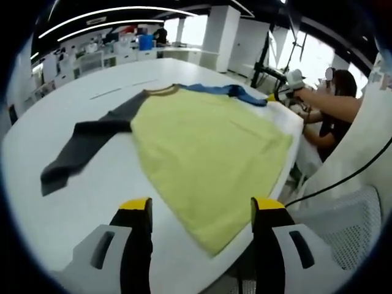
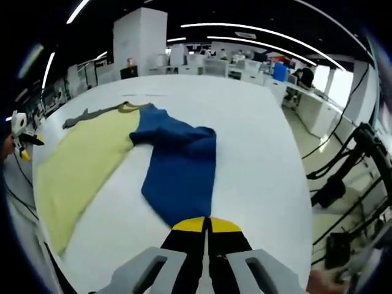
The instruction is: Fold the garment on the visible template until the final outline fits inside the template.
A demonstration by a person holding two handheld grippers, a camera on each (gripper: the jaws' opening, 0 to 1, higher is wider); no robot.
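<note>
The shirt (image 1: 202,147) lay flat and unfolded on the white tabletop (image 1: 73,202). The left tongs (image 1: 200,211) were open, the right tongs (image 2: 207,225) closed and empty near the blue sleeve (image 2: 177,165). Folding seemed barely begun; next probably a sleeve fold.

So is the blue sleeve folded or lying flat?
Partly folded: the blue sleeve is doubled over in a wrinkled heap on the white table, with its end at the shut right tongs.

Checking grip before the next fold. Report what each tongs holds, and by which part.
Left tongs are open and hold nothing, poised over the shirt's yellow hem. Right tongs are shut at the end of the blue sleeve; whether cloth is pinched cannot be told.
</note>
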